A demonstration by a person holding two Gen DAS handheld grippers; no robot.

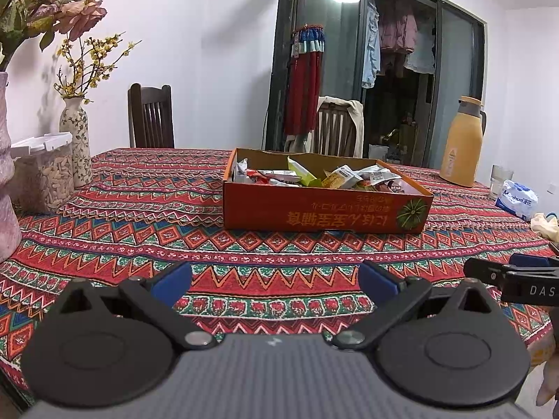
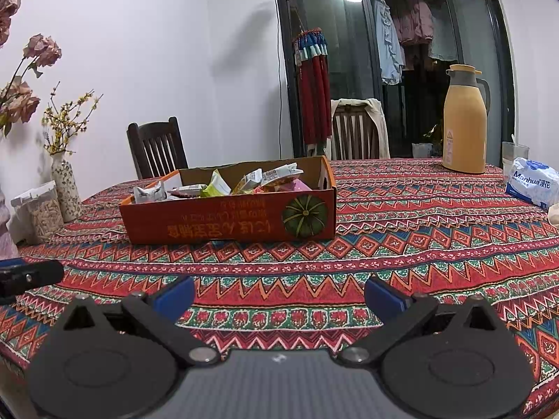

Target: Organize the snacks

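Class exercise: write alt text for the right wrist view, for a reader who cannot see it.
An open right gripper, holding nothing, points across a red patterned tablecloth toward an orange cardboard box filled with wrapped snacks. A yellow thermos and a tissue pack stand to the right, vases of flowers at the left.

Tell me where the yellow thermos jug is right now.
The yellow thermos jug stands upright at the table's far right in both views, right of the orange snack box, beside the Manhua tissue pack.

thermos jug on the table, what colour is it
The thermos jug is mustard yellow with a grey lid, clearest in the right wrist view.
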